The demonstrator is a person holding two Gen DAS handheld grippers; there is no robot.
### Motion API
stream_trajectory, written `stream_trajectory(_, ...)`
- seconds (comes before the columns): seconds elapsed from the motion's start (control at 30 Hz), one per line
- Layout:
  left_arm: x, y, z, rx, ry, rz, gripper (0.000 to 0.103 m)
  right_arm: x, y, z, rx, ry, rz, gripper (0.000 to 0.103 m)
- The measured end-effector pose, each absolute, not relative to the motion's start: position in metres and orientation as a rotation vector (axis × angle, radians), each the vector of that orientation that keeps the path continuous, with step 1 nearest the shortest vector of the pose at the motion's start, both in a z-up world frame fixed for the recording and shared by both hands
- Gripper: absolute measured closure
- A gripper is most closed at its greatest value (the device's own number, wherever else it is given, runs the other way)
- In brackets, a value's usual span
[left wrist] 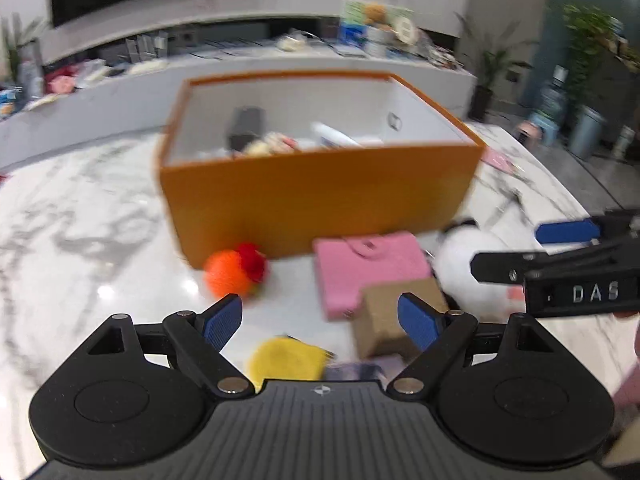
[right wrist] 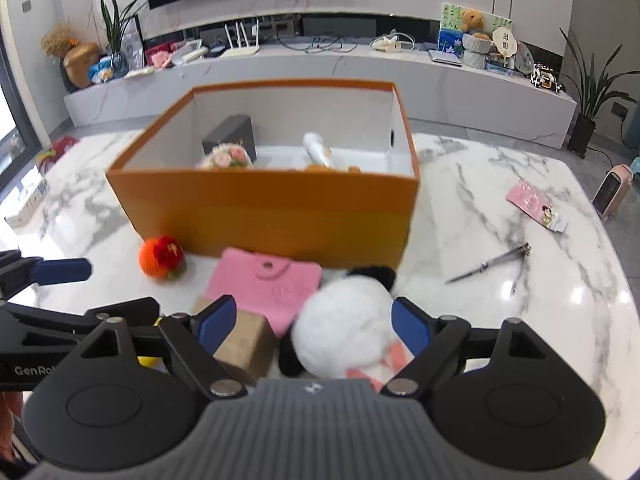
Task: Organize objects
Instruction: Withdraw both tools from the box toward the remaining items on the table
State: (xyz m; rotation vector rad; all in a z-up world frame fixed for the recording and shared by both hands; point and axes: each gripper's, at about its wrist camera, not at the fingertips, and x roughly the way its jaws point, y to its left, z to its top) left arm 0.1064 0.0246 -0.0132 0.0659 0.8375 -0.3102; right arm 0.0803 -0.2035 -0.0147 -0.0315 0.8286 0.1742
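Two handheld grippers sit at the bottom of their own wrist views, both with jaws spread wide and gripping nothing. The left gripper (left wrist: 320,322) hovers over a yellow item (left wrist: 286,362) and a brown cardboard box (left wrist: 394,320) at lower centre; motion blur leaves the yellow item's identity uncertain. The right gripper (right wrist: 310,324) brackets a white plush toy (right wrist: 344,332) with black ears, though contact between pads and plush cannot be confirmed. Just above lies a pink pouch (right wrist: 266,284), touching the brown box, and left of it an orange-and-red knitted ball (right wrist: 161,257). Centre frame holds the open orange storage box (right wrist: 276,216), containing a dark box (right wrist: 231,134), a flower bundle (right wrist: 227,157) and a white bottle (right wrist: 318,150). Right of the storage box, on the marble table (right wrist: 480,208), lie metal nail clippers (right wrist: 490,264) and a pink packet (right wrist: 534,200).
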Motion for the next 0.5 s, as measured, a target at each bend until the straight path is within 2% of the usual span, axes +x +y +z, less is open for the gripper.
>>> stream_trajectory(0.23,0.093,-0.011,-0.029,0.227,0.774,-0.463,0.002,0.078,-0.232,-0.028,0.003,0.855,0.188,0.016)
stream_trajectory(0.5,0.097,-0.037,-0.051,0.145,0.821,-0.437,0.003,0.081,-0.242,-0.031,0.028,0.839,0.178,0.013)
